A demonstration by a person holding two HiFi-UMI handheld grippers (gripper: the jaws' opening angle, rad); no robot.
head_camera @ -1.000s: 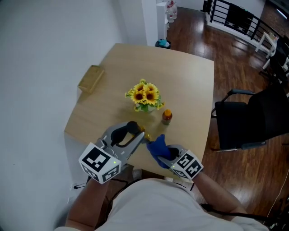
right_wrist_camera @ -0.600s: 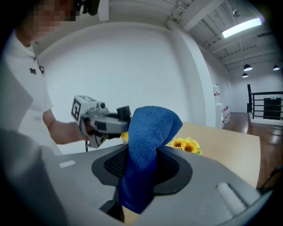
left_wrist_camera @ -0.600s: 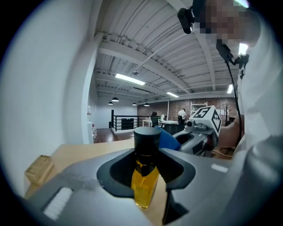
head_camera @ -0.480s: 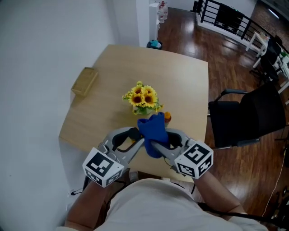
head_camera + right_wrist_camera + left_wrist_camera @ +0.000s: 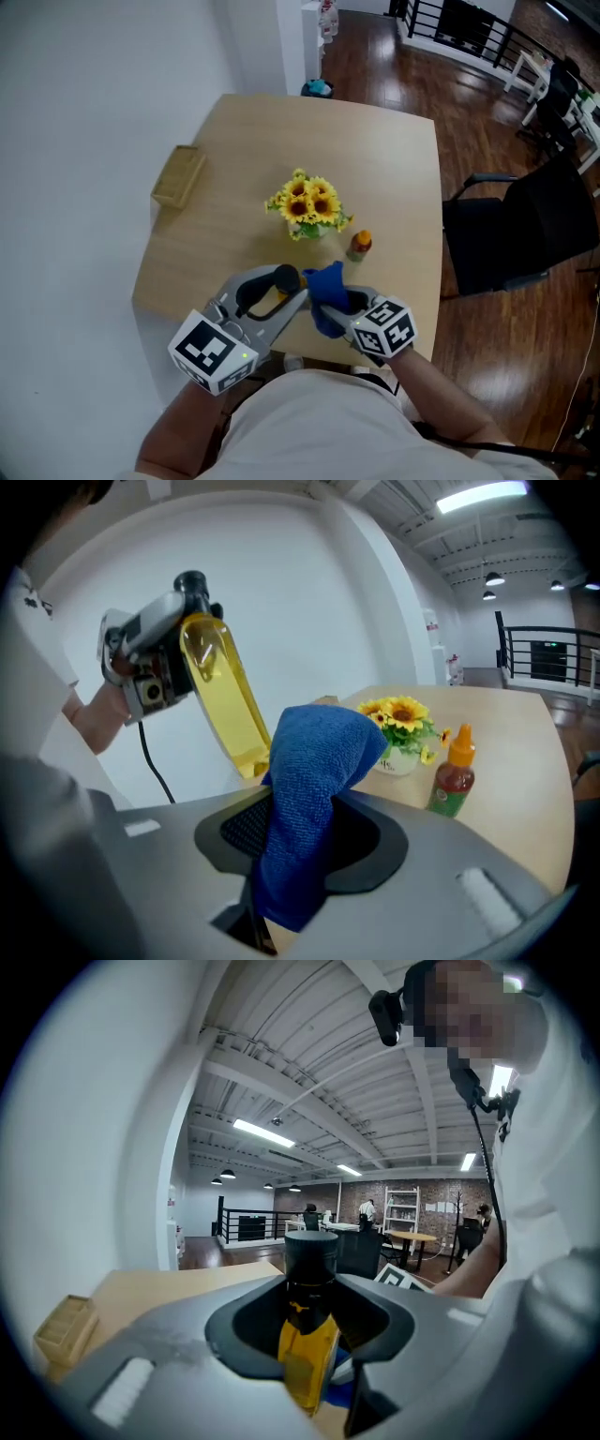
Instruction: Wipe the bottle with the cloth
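Observation:
My left gripper (image 5: 281, 292) is shut on a clear bottle (image 5: 274, 291) of yellow liquid with a black cap, held low over the near part of the wooden table (image 5: 394, 169). In the left gripper view the bottle (image 5: 307, 1349) stands between the jaws of the left gripper (image 5: 309, 1335), cap up. My right gripper (image 5: 335, 305) is shut on a blue cloth (image 5: 325, 286), which sits right beside the bottle. In the right gripper view the cloth (image 5: 314, 780) rises out of the right gripper (image 5: 300, 855). Its top touches or overlaps the bottle's (image 5: 223, 691) lower end.
A vase of sunflowers (image 5: 309, 202) stands mid-table, with a small orange-capped sauce bottle (image 5: 359, 246) to its right. A light wooden box (image 5: 178, 175) lies at the table's left edge. A black chair (image 5: 525, 234) stands on the floor to the right.
The right gripper lifted the cloth up in front of the flowers half a second ago, then brought it down again beside the bottle. The left gripper kept its hold on the bottle.

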